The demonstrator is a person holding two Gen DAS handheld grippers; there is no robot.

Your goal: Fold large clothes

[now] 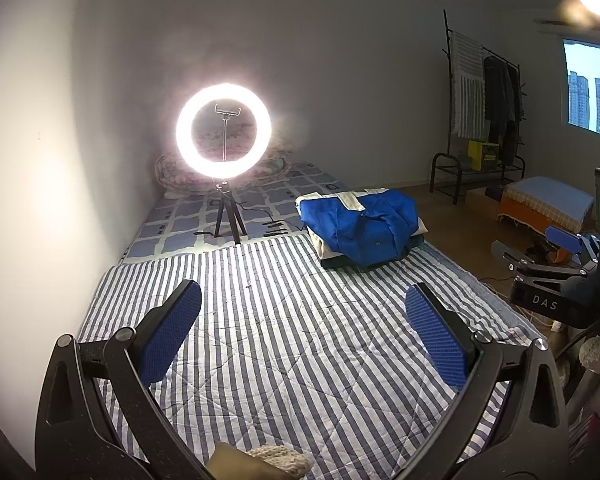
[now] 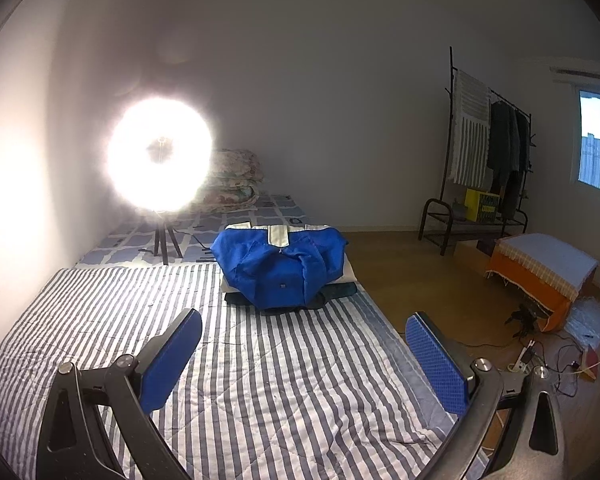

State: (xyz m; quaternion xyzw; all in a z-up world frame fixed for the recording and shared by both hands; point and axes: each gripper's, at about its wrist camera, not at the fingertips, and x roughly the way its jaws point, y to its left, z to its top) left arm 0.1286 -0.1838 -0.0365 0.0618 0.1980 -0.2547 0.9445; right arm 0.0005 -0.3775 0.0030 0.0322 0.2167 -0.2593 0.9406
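Observation:
A folded blue garment with a cream collar (image 1: 360, 228) lies on top of a small stack of folded clothes at the far right of the striped quilt (image 1: 284, 320). It shows in the right wrist view too (image 2: 282, 268), on the same quilt (image 2: 260, 380). My left gripper (image 1: 302, 312) is open and empty, held above the quilt well short of the stack. My right gripper (image 2: 302, 340) is open and empty, also above the quilt, just in front of the stack. The right gripper also shows at the right edge of the left wrist view (image 1: 548, 264).
A lit ring light on a tripod (image 1: 224, 132) stands on the mattress behind the quilt, with folded floral bedding (image 2: 232, 180) behind it. A clothes rack (image 1: 484, 112), an orange stool (image 2: 540, 268) and cables on the wooden floor (image 2: 540, 356) are to the right.

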